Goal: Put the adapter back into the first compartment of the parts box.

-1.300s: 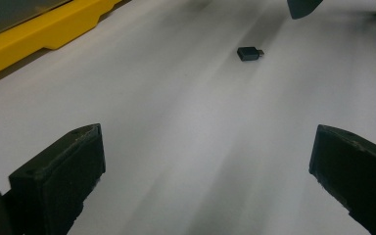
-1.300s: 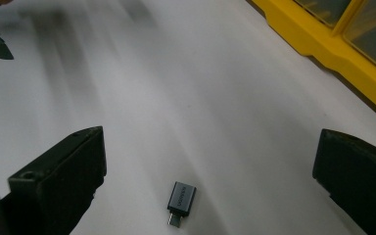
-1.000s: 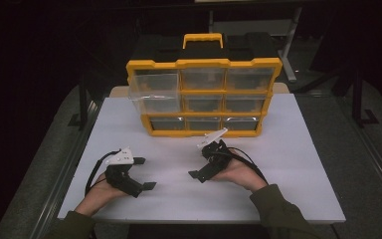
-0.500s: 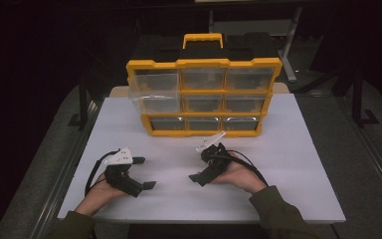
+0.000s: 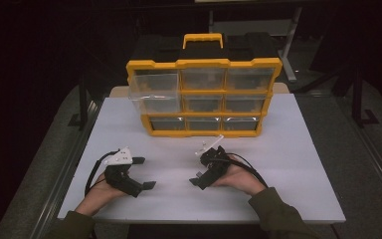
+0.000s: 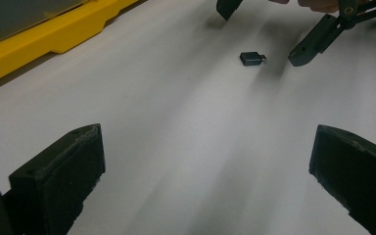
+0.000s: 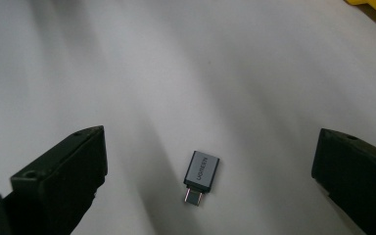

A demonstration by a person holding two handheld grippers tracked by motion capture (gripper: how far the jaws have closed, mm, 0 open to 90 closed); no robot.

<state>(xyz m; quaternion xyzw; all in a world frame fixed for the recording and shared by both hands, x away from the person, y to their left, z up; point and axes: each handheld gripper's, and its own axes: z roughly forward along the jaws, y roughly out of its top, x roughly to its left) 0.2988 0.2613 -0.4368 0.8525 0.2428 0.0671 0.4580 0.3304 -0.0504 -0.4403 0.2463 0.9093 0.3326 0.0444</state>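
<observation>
A small grey USB adapter point(image 7: 201, 176) lies flat on the white table point(image 5: 288, 164), its metal plug towards the camera. My right gripper point(image 7: 210, 147) is open, its jaws wide apart on either side of the adapter without touching it. In the high view the right gripper point(image 5: 197, 167) sits right of centre near the front edge. My left gripper point(image 5: 144, 173) rests open at the front left with nothing between its jaws. The left gripper view shows the adapter point(image 6: 251, 58) farther off, beside the right gripper point(image 6: 267, 27).
A yellow organizer point(image 5: 204, 94) with clear drawers and a black-and-yellow handle stands upright at the back of the table. Its top-left drawer point(image 5: 154, 89) sticks out. Its yellow base point(image 6: 44, 36) shows in the left gripper view. Dark floor surrounds the table.
</observation>
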